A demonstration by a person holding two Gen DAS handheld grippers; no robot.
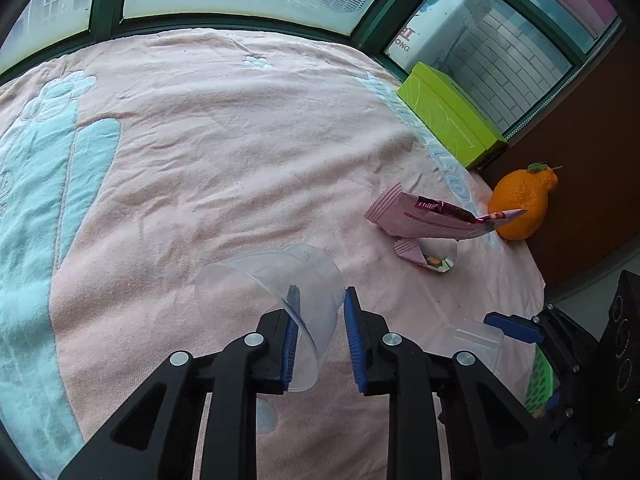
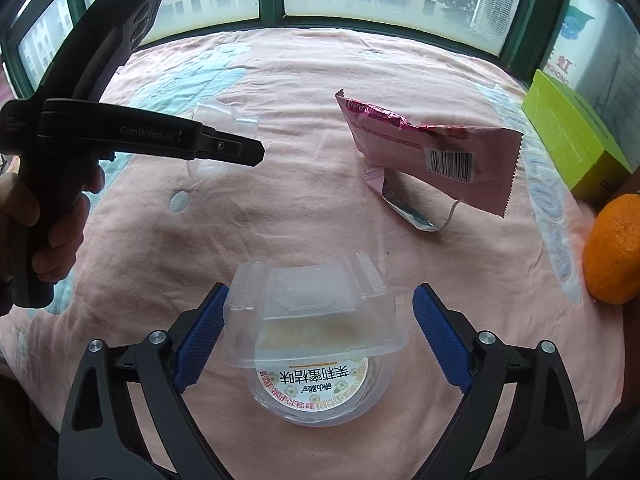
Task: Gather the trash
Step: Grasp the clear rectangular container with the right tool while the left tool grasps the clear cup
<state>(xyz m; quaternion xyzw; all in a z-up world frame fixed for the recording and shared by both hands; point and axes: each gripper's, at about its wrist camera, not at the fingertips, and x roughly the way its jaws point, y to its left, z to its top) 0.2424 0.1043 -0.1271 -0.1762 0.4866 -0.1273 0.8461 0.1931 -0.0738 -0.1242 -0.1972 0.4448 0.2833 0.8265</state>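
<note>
A pink blanket (image 2: 312, 92) with pale blue patterns covers the surface, running up to green-framed windows (image 1: 224, 24) along its far edge. The left gripper (image 1: 320, 332) stands nearly closed around the wall of a clear plastic cup (image 1: 272, 280) lying on its side; one pad is inside the rim, the other outside, and whether both press on the wall cannot be told. Broad bare blanket spreads beyond and to the left of the cup.

The right gripper (image 2: 316, 340) stands wide open around a clear lidded tub (image 2: 316, 320) near the blanket's near edge; the left pad looks to touch it, the right one stands apart.

A torn pink wrapper (image 2: 432, 148) lies toward the right edge, a foil scrap (image 2: 408, 208) just beside it. An orange (image 2: 612, 252) sits at the right edge, with a green box (image 2: 576, 136) in the far right corner.
</note>
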